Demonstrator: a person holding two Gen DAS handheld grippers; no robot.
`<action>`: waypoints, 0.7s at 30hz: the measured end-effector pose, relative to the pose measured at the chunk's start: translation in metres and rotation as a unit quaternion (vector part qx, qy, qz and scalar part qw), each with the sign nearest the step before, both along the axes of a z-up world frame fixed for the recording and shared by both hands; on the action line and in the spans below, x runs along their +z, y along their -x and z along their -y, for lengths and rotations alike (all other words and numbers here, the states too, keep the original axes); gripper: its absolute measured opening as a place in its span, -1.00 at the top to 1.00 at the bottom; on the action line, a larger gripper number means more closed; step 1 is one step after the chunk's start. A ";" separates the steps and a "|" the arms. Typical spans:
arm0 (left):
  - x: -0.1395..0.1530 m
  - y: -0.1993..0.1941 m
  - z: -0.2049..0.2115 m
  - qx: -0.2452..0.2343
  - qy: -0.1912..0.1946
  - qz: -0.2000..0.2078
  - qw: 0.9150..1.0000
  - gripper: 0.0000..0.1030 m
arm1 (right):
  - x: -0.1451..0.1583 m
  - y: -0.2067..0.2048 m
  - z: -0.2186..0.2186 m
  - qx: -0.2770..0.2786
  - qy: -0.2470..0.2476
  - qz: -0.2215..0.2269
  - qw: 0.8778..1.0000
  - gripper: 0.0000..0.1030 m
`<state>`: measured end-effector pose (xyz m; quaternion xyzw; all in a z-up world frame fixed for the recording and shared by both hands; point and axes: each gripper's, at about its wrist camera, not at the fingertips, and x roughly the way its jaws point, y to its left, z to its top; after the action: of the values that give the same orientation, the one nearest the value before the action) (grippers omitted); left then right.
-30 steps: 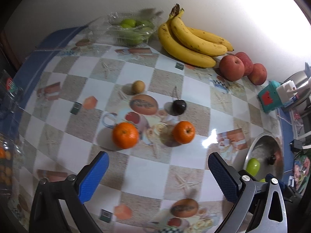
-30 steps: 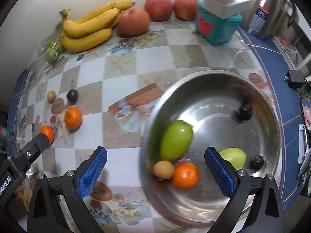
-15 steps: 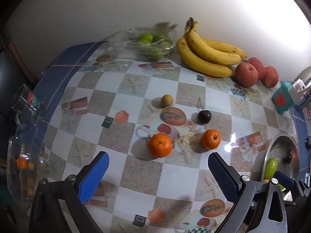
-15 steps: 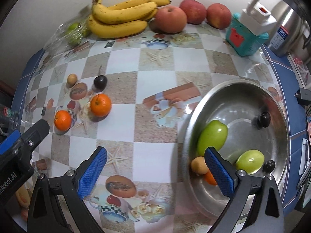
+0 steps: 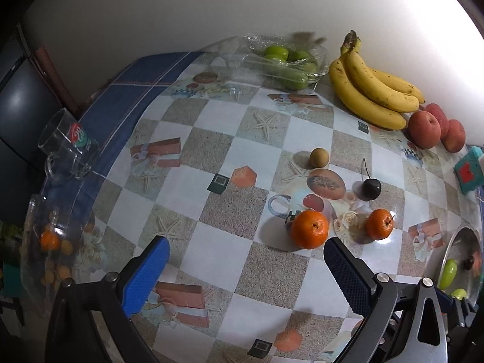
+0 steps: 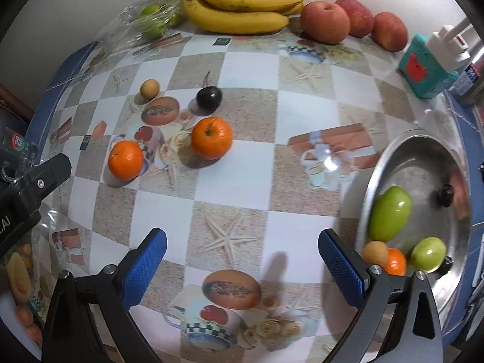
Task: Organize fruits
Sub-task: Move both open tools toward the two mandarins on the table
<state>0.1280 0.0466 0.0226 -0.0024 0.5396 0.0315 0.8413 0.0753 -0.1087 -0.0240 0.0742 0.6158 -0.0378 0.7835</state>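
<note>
Two oranges lie loose on the checkered tablecloth: a bigger one (image 5: 309, 229) (image 6: 125, 160) and a smaller one (image 5: 380, 224) (image 6: 211, 138). Behind them sit a dark cherry (image 5: 371, 188) (image 6: 209, 98) and a small tan fruit (image 5: 319, 157) (image 6: 149, 88). A steel bowl (image 6: 402, 148) (image 5: 453, 239) at the right holds green fruits, a tan fruit, an orange and dark cherries. My left gripper (image 5: 245, 275) hangs open, short of the bigger orange. My right gripper (image 6: 242, 260) is open over bare cloth, left of the bowl. Both hold nothing.
Bananas (image 5: 372, 90) (image 6: 245, 3), red apples (image 5: 425, 128) (image 6: 325, 21) and a clear tray of green fruit (image 5: 284, 62) line the wall. A teal box (image 6: 423, 71) stands at the right. A glass mug (image 5: 66, 148) and a clear container (image 5: 51, 242) sit at the left edge.
Both grippers have pulled back and swung left. The bowl has slid to the right edge of the right wrist view, and the loose oranges have come nearer its middle. Jaws stayed open.
</note>
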 end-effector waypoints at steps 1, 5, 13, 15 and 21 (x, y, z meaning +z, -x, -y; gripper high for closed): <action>-0.001 -0.001 -0.001 0.001 0.004 -0.002 1.000 -1.00 | -0.002 0.000 -0.001 -0.001 -0.001 -0.001 1.000 -0.95; -0.008 -0.004 -0.004 0.002 0.013 -0.011 1.000 -1.00 | -0.009 -0.002 -0.001 -0.006 -0.007 -0.007 1.000 -0.95; -0.025 -0.013 -0.007 0.011 0.041 -0.033 0.999 -1.00 | -0.009 -0.016 0.008 -0.032 -0.049 0.021 0.998 -0.95; -0.027 -0.015 -0.006 0.010 0.054 -0.034 0.998 -1.00 | -0.007 -0.020 0.012 -0.041 -0.053 0.035 0.997 -0.95; -0.028 -0.021 -0.007 0.019 0.078 -0.034 0.996 -1.00 | 0.000 -0.034 0.019 -0.039 -0.051 0.066 0.996 -0.95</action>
<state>0.1491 0.0541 -0.0051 -0.0773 0.5681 0.0056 0.8193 0.1092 -0.1278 -0.0243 0.1403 0.5606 -0.0317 0.8155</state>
